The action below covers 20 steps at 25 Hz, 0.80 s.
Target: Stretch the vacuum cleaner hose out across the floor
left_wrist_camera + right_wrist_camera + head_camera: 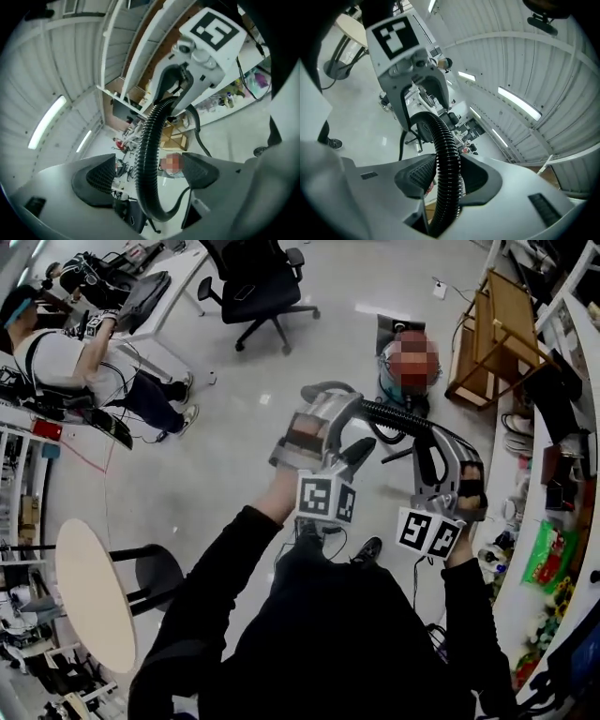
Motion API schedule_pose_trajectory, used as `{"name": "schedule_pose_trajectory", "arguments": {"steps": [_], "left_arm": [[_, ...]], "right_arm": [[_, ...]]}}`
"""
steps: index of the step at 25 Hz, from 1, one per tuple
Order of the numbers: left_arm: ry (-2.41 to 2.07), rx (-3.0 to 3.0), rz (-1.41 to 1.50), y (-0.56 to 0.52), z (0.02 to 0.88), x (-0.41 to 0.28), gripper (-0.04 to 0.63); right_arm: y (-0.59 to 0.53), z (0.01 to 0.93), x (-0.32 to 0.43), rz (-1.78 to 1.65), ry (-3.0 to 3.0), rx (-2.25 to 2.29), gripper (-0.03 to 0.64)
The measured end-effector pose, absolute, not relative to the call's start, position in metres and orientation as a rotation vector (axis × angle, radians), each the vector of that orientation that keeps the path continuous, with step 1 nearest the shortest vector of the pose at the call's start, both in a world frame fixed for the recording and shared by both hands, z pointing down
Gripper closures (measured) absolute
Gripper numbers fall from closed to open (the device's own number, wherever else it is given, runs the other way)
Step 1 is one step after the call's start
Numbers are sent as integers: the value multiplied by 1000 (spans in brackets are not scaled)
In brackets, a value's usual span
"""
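Note:
The black ribbed vacuum hose [398, 416] hangs in the air in front of me, between my two grippers. It leads back toward the vacuum cleaner [385, 381] on the floor ahead, which is partly under a mosaic patch. My left gripper [322, 399] is open. In the left gripper view the hose [149, 140] passes between the wide-apart pads [95, 176] without touching them. My right gripper [433, 442] is shut on the hose. In the right gripper view both pads [417, 174] press the hose [447, 159]. Each gripper view shows the other gripper's marker cube.
A black office chair [258, 282] stands far ahead. A person sits at a desk [66, 362] on the left. Near me on the left are a round beige table [89, 592] and a dark stool [155, 568]. A wooden rack [502, 334] and a cluttered counter [562, 521] line the right side.

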<state>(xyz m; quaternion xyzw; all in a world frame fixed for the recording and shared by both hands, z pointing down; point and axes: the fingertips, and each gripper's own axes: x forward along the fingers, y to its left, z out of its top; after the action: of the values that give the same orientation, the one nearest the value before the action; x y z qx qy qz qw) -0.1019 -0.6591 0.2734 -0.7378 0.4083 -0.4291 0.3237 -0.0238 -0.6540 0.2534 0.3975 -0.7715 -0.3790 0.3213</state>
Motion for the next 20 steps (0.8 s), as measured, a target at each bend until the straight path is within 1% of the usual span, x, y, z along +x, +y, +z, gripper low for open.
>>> {"name": "schedule_pose_trajectory", "arguments": {"steps": [3, 4, 5, 6, 7, 8, 11, 13, 15, 18, 20], "left_arm": [[932, -1913, -1209, -675, 295, -79, 171], [911, -1940, -1215, -675, 299, -75, 341], [894, -1984, -1224, -670, 306, -73, 407], [878, -2026, -1238, -661, 314, -72, 407], [867, -2055, -1252, -649, 321, -73, 407], [864, -2073, -1263, -636, 328, -75, 407], [901, -2095, -1282, -603, 339, -104, 377], [931, -2118, -1281, -579, 338, -132, 373], [968, -2166, -1251, -552, 329, -160, 374], [1062, -2317, -1148, -503, 304, -201, 374], [1125, -2426, -1076, -467, 289, -226, 376]], "right_arm": [[-629, 261, -20, -947, -2029, 1020, 454], [-622, 266, -21, -906, -2037, 1015, 456], [-614, 272, -20, -852, -2050, 1014, 462], [-604, 277, -19, -796, -2063, 1023, 462], [-593, 280, -16, -746, -2077, 1046, 447], [-579, 281, -13, -708, -2092, 1089, 411], [-532, 287, 2, -578, -2112, 1232, 402], [-501, 317, 9, -376, -2127, 1281, 399], [-469, 356, 7, -103, -2154, 1324, 375], [-427, 418, -13, 200, -2115, 1358, 309], [-411, 450, -24, 306, -2063, 1415, 269]]}}
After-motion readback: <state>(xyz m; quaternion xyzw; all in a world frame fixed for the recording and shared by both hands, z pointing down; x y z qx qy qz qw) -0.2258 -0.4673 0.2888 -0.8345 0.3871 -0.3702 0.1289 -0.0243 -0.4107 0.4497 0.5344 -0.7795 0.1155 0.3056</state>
